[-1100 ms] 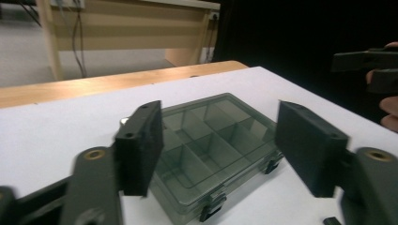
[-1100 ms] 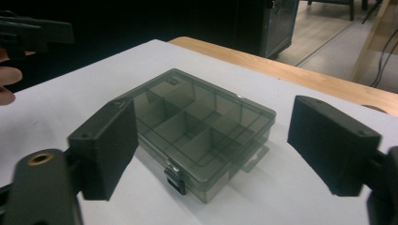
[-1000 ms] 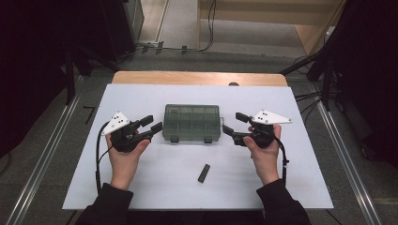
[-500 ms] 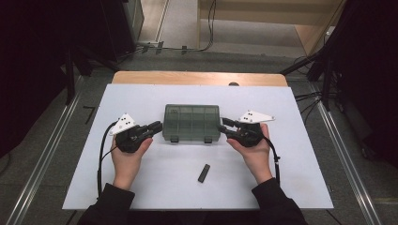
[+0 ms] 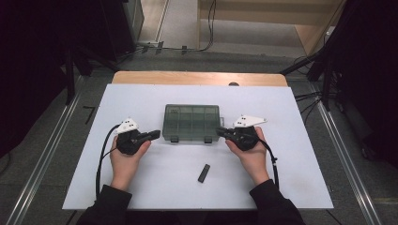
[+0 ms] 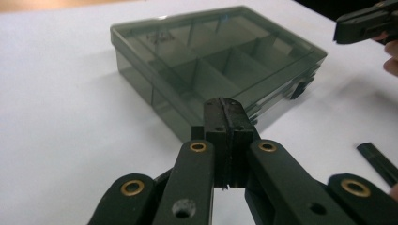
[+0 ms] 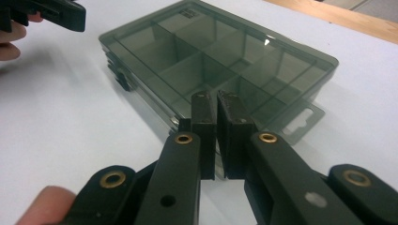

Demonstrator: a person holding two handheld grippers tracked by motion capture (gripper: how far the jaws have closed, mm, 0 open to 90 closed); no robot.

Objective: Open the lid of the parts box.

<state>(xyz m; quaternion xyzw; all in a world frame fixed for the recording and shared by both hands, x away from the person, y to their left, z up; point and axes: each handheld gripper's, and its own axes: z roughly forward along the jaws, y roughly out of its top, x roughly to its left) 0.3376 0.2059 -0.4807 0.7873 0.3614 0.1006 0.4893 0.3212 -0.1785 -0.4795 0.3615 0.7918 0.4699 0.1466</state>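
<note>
From the high view I see the white bench (image 5: 141, 187) spread under everything, with a strip of bare wood along its far edge. At its middle lies the smoky, see-through compartment box (image 5: 192, 123), lid down, long side toward me, its two dark latches on the near edge. My left claw (image 5: 155, 134) sits just off the box's left end and my right claw (image 5: 219, 131) just off its right end, both low on the bench and pointing inward at it. Nearer me, between my forearms, lies a small black bar (image 5: 203, 173), well apart from the box.

The left gripper view gives what the high one cannot: the box's (image 6: 211, 61) inner dividers through the lid, and my left claw (image 6: 228, 105), whose jaws have just been closing, now pressed together with nothing between them, tip just short of the box's corner. The right gripper view shows the hang tab at the box's (image 7: 220, 56) end, and my right claw (image 7: 217, 99), also just closed, with only a thin slit left and nothing held.
</note>
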